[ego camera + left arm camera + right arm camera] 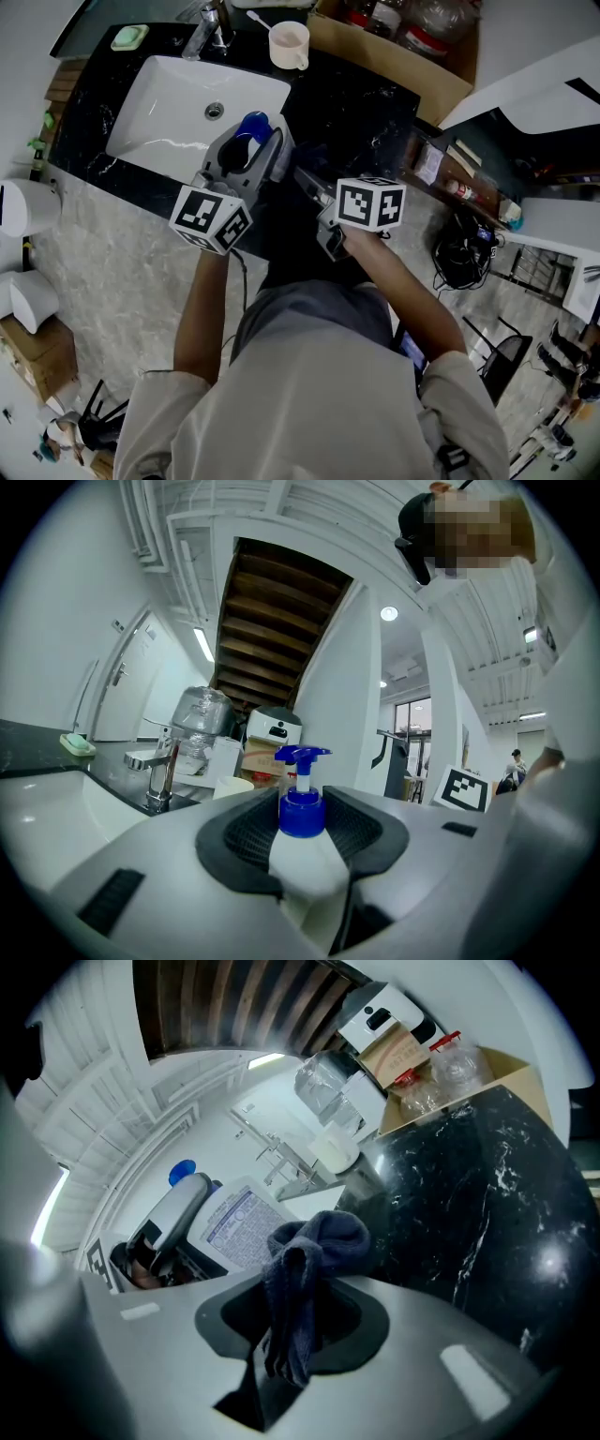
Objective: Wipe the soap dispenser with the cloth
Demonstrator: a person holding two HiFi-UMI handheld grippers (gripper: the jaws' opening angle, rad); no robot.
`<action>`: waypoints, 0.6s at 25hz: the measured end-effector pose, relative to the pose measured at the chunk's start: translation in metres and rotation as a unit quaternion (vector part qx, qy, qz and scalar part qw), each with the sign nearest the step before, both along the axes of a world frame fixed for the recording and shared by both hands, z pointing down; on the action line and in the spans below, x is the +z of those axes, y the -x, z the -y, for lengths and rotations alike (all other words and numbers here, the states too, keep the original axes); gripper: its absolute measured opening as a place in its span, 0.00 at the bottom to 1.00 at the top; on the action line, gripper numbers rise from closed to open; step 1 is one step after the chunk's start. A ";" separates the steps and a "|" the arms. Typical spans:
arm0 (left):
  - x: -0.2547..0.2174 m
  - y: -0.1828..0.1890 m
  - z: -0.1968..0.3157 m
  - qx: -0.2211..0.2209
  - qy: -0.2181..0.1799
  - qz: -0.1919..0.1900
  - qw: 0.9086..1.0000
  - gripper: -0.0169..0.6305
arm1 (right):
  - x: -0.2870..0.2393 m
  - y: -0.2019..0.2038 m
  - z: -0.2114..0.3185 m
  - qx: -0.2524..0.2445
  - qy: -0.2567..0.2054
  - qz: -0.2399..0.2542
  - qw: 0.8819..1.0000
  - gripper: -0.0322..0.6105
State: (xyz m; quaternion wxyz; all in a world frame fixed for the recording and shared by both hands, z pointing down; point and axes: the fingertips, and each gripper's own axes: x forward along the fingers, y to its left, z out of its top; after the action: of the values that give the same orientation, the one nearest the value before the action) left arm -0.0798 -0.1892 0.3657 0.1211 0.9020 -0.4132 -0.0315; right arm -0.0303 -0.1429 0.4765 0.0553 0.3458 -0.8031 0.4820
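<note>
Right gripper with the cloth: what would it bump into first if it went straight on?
Probably the soap dispenser, with the cloth in the right gripper leading. The dispenser sits slightly left of the line, so it might just brush its edge; depth is hard to judge.

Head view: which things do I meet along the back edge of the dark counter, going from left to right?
green soap dish → faucet → cup → cardboard box

black marble counter point(361, 112), white sink point(178, 103), grey marbled floor point(122, 272).
</note>
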 end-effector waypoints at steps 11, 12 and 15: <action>0.001 0.000 0.000 -0.002 -0.001 -0.001 1.000 0.25 | -0.015 0.009 -0.009 -0.034 -0.004 0.007 0.999 0.17; 0.001 0.000 0.000 -0.003 -0.001 -0.001 1.000 0.25 | -0.016 0.009 -0.010 -0.037 -0.003 0.009 0.999 0.17; 0.000 0.000 0.000 -0.003 0.001 -0.001 1.000 0.25 | -0.021 0.010 -0.011 -0.046 -0.003 0.013 0.999 0.17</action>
State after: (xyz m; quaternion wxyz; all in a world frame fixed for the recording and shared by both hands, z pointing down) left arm -0.0797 -0.1890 0.3655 0.1222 0.9007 -0.4157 -0.0322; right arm -0.0407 -0.1323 0.4555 0.0664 0.3021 -0.8204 0.4809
